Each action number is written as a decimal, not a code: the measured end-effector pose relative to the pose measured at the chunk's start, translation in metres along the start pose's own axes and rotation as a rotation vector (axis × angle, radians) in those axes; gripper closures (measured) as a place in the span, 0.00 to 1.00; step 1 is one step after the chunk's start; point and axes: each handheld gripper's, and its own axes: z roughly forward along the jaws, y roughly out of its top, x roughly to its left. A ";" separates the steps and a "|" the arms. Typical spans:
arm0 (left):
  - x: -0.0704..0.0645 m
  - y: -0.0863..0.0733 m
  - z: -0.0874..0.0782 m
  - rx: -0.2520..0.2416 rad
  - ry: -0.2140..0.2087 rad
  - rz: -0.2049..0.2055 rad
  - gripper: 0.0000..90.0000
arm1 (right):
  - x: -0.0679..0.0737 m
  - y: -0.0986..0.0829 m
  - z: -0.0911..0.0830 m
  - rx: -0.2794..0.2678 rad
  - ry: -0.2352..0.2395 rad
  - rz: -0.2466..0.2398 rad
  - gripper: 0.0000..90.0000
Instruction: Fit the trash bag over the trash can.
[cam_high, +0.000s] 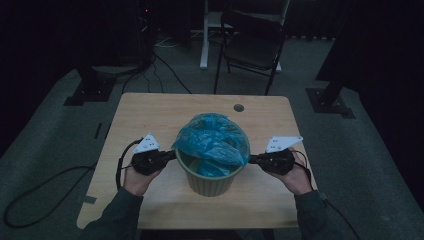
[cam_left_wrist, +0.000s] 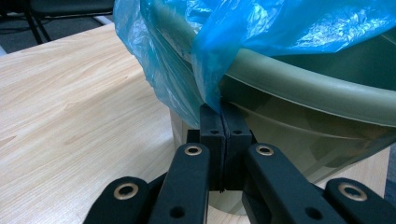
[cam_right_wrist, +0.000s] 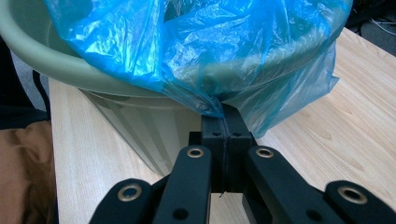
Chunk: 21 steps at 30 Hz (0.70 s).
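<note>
Blue bag (cam_high: 212, 137) sits in the green bin (cam_high: 210, 184) mid-table, far edge over the rim. L gripper (cam_high: 170, 156) & R gripper (cam_high: 252, 159) each pinch bag film tight at opposite rim sides. Near rim is bare, so film prob needs pulling down toward the person.

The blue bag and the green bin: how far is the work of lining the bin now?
Done: the blue bag sits in the green bin and already hangs over the far rim. In hand: the left tongs and right tongs are each shut on the bag's edge at opposite sides of the bin. Left: the near rim is bare, so the edge must go over it.
</note>
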 end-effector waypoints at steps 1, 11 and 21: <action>0.000 0.000 0.000 0.000 0.002 -0.001 1.00 | 0.000 0.000 0.001 -0.002 0.000 0.004 1.00; 0.003 0.003 0.008 -0.003 0.009 -0.007 1.00 | -0.012 0.000 0.007 -0.019 -0.052 0.055 1.00; 0.005 -0.004 -0.004 -0.005 0.058 0.009 0.95 | -0.015 -0.005 0.005 -0.033 -0.048 0.069 1.00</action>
